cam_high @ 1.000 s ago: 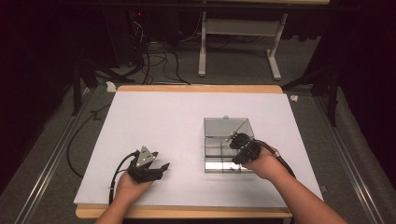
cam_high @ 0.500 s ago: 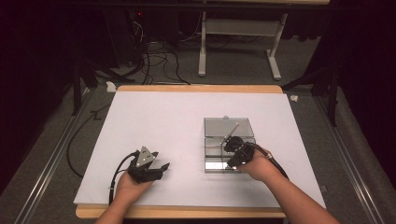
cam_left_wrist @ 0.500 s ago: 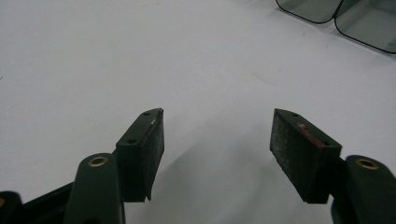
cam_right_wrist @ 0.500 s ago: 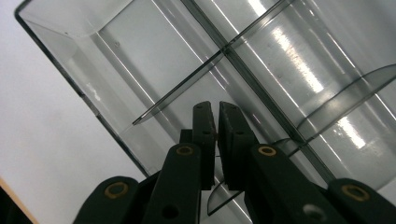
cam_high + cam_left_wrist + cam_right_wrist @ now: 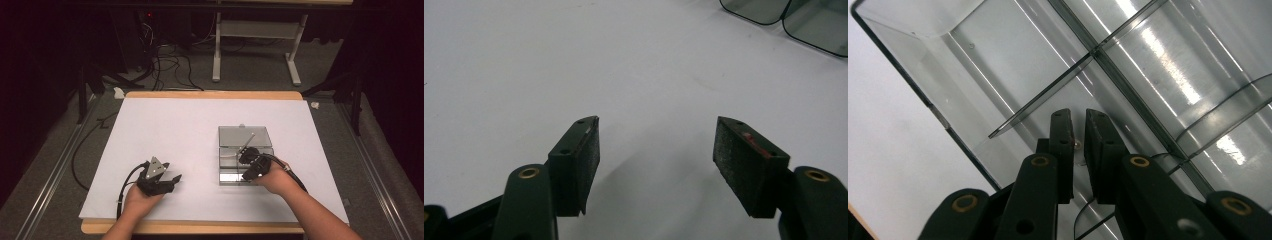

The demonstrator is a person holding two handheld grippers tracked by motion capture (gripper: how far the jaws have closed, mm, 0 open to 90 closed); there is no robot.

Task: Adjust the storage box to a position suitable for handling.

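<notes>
A clear plastic compartment box (image 5: 245,131) lies open on the white table, right of centre. My right gripper (image 5: 246,159) reaches into its near half. In the right gripper view the right gripper (image 5: 1079,131) hovers over a compartment beside a thin divider (image 5: 1048,90). Its jaws have just been opening and stand a narrow slit apart. A tiny shiny bit (image 5: 1077,145) shows in that slit by one pad; I cannot tell what it is. My left gripper (image 5: 172,180) rests at the front left, and in its own view the left gripper (image 5: 656,150) is wide open with nothing between the pads.
The white table top (image 5: 175,130) stretches bare between the two hands. Two rounded corners of the box (image 5: 814,25) show far off in the left gripper view. Beyond the table's far edge stand a desk frame (image 5: 217,50) and loose cables (image 5: 160,60) on the floor.
My right gripper has edged a little to the left over the box. The left hand and its gripper have stayed where they were.
</notes>
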